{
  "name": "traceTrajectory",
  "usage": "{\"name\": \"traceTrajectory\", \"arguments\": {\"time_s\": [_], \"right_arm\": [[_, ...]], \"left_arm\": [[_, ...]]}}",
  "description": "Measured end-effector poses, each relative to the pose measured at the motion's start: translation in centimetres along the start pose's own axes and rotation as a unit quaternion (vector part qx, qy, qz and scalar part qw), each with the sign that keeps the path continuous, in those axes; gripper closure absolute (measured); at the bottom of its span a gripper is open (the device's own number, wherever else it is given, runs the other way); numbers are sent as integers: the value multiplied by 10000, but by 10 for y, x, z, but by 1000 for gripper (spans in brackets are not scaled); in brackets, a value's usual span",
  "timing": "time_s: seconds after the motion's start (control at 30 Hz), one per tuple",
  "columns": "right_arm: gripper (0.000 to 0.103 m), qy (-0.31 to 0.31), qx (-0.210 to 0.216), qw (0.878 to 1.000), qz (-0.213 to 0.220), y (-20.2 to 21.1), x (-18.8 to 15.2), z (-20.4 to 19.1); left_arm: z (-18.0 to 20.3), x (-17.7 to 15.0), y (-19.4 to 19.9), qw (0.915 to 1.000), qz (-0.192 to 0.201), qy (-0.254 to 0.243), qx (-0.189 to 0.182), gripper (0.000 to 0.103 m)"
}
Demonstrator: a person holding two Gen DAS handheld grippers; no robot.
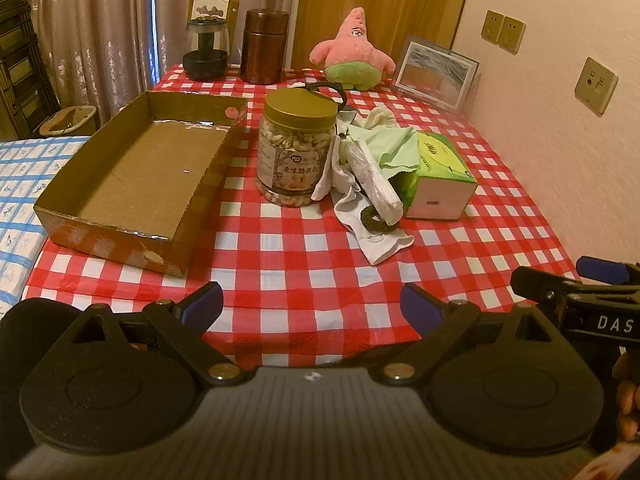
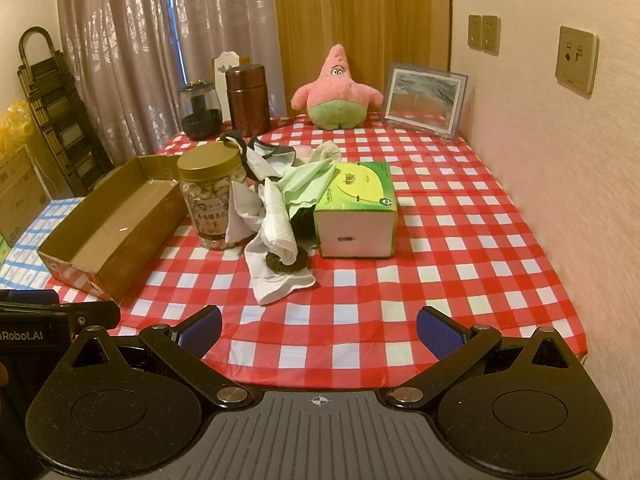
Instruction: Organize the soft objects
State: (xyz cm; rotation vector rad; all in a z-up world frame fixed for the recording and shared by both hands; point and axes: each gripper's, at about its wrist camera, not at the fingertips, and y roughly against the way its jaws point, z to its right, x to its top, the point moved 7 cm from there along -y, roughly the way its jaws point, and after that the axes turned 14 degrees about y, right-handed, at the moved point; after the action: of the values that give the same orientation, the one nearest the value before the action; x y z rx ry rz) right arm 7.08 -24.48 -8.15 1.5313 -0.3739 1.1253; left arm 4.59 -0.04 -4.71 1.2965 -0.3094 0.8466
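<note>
A bed [image 1: 24,184] with a blue-checked cover lies at the far left, beside the desk [image 1: 304,256] in its red-and-white cloth. On the desk's left part sits an open cardboard box [image 1: 132,176], nothing visible inside it. Just right of the box stands a jar [image 1: 296,148] of nuts with a gold lid. Against the jar's right side lies the pile of soft things: a white cloth [image 1: 372,232] trailing toward the near edge, a folded white towel [image 1: 376,180] on top, a dark hair tie [image 1: 376,216] ringed around the towel's near end, and a pale green cloth [image 1: 392,144] draped behind. The green cloth touches a green tissue box [image 1: 440,176] just right of the pile. Further back, along the far edge, stand a dark glass pot [image 1: 206,52], a brown canister [image 1: 264,46], a pink plush star [image 1: 354,52] and a framed picture [image 1: 434,72] leaning at the wall.

The left gripper [image 1: 310,304] hangs over the near edge of the desk, its jaws spread wide and holding nothing. The right gripper [image 2: 318,330] is level with it on its right, jaws likewise wide apart and bare, well short of the pile.
</note>
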Motion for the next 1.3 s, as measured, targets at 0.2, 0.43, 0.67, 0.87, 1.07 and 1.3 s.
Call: {"name": "traceTrajectory", "arguments": {"time_s": [0.2,0.43,0.67,0.87,1.07,1.3], "right_arm": [[0,3,-11,10000,5,0,0,0],[0,-7,-6,10000,1,1,1,1],[0,-8,-5,10000,4,1,1,1],[0,-5,-7,10000,0,1,1,2],[0,-2,-10,10000,1,0,0,1],[0,-3,-13,10000,3,0,1,2]], "left_arm": [[0,0,0,10000,-4,12,-3,9],[1,1,1,10000,-6,10,-4,9],[1,0,1,10000,0,14,-6,9],[2,1,1,10000,-6,21,-14,9],[2,1,1,10000,2,16,-9,9],[2,1,1,10000,2,18,-12,9]]}}
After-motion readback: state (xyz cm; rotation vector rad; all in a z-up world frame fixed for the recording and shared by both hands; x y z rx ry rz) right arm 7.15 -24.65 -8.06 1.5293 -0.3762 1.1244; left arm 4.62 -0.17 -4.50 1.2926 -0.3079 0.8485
